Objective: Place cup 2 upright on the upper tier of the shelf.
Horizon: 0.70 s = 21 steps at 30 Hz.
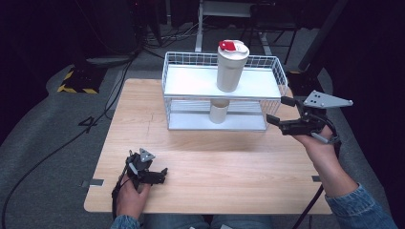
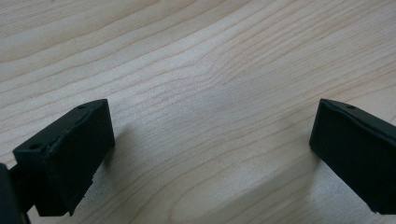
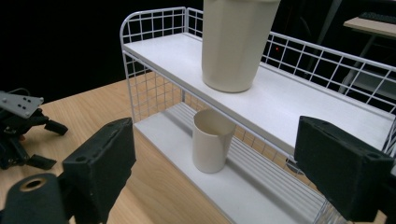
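wooden desk under white wire shelf rack. right hand-held gripper beside rack, jaws apart, empty, facing small cup. left hand-held gripper open, resting on desk.

On the rack, the tumbler stands above the cup on the lower shelf.

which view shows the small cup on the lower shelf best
The right gripper view: the small cup stands close, open rim and wall plain. The high view has it half hidden under the upper shelf. The left gripper view faces the table.
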Motion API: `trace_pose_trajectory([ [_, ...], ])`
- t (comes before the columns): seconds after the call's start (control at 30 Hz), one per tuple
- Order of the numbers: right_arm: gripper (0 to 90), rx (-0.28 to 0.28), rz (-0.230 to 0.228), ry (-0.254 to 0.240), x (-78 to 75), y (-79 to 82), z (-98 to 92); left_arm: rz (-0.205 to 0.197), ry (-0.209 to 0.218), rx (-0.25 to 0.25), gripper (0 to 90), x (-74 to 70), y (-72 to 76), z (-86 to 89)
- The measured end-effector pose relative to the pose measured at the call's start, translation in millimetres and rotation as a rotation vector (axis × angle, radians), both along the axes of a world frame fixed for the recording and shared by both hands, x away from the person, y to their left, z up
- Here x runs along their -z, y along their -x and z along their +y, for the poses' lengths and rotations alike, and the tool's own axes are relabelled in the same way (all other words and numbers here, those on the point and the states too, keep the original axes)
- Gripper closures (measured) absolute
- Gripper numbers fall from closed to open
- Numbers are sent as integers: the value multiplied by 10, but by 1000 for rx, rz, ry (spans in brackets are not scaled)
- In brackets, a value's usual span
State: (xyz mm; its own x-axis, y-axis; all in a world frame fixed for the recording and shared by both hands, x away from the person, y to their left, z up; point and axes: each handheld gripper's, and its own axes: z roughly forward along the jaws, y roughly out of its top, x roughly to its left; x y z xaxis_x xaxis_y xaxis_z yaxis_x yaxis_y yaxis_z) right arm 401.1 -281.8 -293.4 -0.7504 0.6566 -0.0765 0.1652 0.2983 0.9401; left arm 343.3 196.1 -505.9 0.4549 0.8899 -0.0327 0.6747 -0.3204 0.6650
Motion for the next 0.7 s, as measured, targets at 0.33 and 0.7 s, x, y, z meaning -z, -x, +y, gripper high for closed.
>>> trace_pose_trajectory([
  [0.33,146,9,30,8,200,157,-99,-2,-2,3,5,0,-8,-2],
  [0.7,150,43,82,13,491,257,-224,-2,-2,3,5,0,-8,-2],
])
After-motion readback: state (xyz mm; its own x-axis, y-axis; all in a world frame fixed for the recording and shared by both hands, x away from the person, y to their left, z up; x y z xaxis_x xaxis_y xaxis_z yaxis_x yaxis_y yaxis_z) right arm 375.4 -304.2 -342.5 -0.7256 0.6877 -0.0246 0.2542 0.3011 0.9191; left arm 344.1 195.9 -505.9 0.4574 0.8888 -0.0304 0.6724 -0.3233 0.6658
